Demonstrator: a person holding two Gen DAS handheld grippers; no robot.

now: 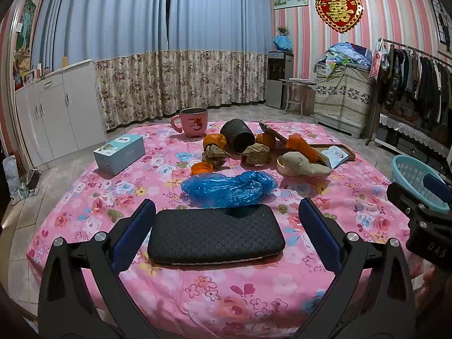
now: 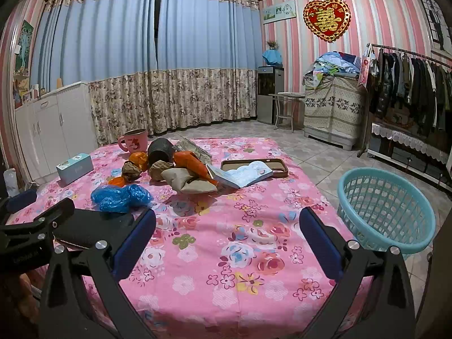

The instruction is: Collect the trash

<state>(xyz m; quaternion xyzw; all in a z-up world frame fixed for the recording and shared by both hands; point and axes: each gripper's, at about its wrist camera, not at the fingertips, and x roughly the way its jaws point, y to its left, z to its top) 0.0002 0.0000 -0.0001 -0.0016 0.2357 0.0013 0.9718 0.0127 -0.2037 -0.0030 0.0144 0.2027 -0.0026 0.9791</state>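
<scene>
Left wrist view: my left gripper (image 1: 226, 226) hangs spread wide over the black pouch (image 1: 216, 233), gripping nothing; the blue plastic bag (image 1: 228, 188) lies just beyond. My right gripper (image 2: 227, 236) gapes empty too, teal basket (image 2: 387, 209) off the table's right edge.

This is a room in a home. Long blue curtains (image 1: 158, 42) hang over the window. The walls have pink stripes and a big red heart (image 1: 339, 10). Clothes hang on a rack (image 2: 406, 76). White cupboards (image 1: 56, 113) stand at the side. A table has a pink flowery cloth (image 2: 226, 254), with a pink mug (image 1: 193, 123) on it.
</scene>
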